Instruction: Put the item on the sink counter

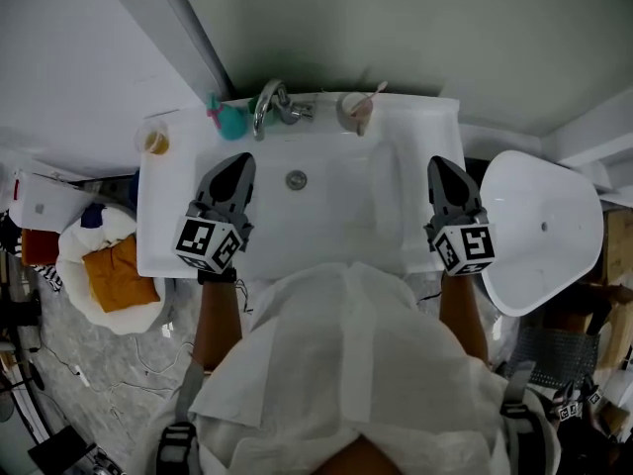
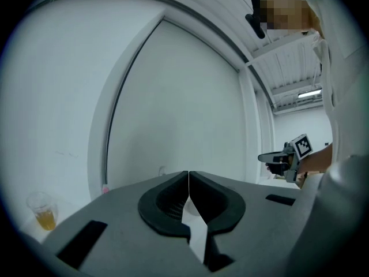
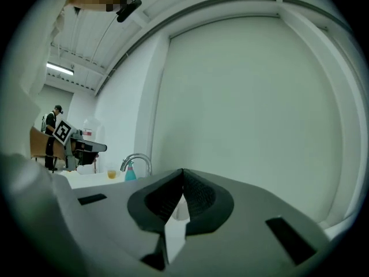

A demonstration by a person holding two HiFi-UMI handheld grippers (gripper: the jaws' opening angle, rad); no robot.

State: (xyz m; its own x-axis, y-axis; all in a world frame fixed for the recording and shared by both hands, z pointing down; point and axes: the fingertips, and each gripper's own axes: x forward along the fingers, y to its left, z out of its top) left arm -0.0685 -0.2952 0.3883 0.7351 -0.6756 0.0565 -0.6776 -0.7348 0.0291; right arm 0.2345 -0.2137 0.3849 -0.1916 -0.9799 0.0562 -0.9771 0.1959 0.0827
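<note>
Cup (image 1: 354, 117), toothbrush (image 1: 376, 90) inside (head view only)

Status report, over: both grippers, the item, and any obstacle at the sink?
Left gripper shut, empty. Right gripper shut, empty. Teal bottle, cup with toothbrush, amber drink cup stand on sink counter. No obstacle seen.

Back ledge of table (image 1: 415, 117) was crowded: cup (image 1: 155, 140), teal bottle (image 1: 229, 119), faucet (image 1: 272, 107), toothbrush cup (image 1: 356, 112); basin (image 1: 326, 206) and right rim lay open; toilet (image 1: 539, 226) flanked right
</note>
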